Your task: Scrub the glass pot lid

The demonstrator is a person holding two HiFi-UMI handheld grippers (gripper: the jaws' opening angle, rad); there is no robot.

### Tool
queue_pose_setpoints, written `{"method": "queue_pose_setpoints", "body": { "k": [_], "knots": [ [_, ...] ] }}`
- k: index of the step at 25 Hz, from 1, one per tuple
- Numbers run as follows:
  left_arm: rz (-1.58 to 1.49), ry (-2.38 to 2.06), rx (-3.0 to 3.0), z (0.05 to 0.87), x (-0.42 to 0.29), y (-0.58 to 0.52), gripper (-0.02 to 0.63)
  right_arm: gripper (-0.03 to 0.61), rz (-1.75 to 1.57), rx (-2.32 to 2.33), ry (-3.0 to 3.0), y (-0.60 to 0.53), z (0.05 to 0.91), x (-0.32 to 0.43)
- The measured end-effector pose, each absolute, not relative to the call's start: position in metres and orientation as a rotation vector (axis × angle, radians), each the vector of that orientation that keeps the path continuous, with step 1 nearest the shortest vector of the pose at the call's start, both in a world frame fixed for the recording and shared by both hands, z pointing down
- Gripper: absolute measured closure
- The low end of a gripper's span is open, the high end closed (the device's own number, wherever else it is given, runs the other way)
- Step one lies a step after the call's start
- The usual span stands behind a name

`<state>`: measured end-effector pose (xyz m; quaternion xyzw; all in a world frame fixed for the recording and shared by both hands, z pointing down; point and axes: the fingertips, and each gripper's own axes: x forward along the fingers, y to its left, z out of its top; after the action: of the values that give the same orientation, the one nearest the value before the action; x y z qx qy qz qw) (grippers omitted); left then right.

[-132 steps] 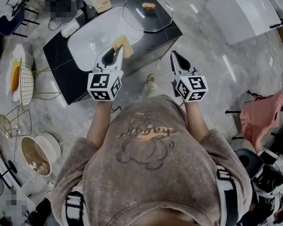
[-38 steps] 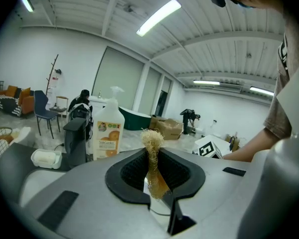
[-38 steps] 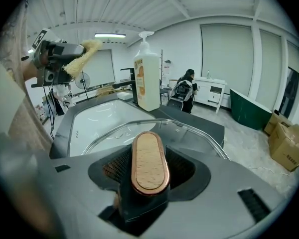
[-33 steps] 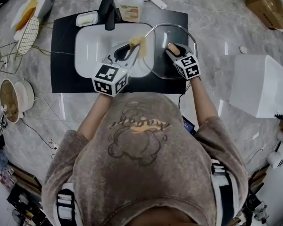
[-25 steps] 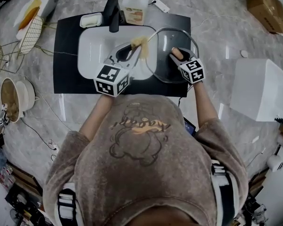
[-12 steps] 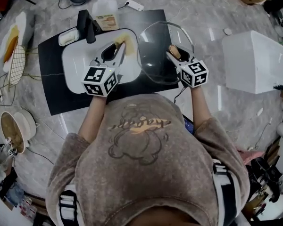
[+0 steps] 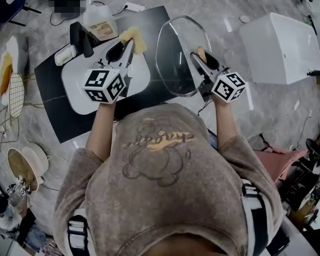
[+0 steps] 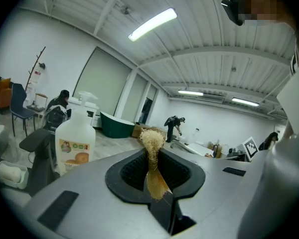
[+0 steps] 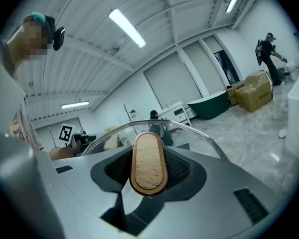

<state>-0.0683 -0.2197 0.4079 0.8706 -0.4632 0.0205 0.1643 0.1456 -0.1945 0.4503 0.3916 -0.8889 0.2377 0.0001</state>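
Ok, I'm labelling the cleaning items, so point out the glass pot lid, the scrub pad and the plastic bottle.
glass pot lid (image 7: pixel 176 55): head view, middle of the glass.
scrub pad (image 7: pixel 135 38): head view, its yellow free end.
plastic bottle (image 7: pixel 102 30): head view, its label.

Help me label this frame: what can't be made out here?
- Lid dirt: head view, glass too small and clear.
- Lid's centre: right gripper view, handle covers it.
- Bottle label: left gripper view, print too small.
- Sink middle: head view, left tool covers it.
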Motion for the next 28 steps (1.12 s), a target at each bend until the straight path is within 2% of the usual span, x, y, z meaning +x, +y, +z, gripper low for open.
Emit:
{"method": "queue_pose_setpoints", "body": {
  "k": [13,28],
  "knots": [
    [-0.086,-0.985,2.599,0.357,-0.006,-0.19,0.546,0.402,1.362,1.213,-3.086,-0.182,0.43,0.141],
    [-0.204,-0.792,2.573,0.33,0.013,-0.169,0.546,0.403,1.576,0.967,-3.136,-0.177,0.419,0.105]
  ]
}}
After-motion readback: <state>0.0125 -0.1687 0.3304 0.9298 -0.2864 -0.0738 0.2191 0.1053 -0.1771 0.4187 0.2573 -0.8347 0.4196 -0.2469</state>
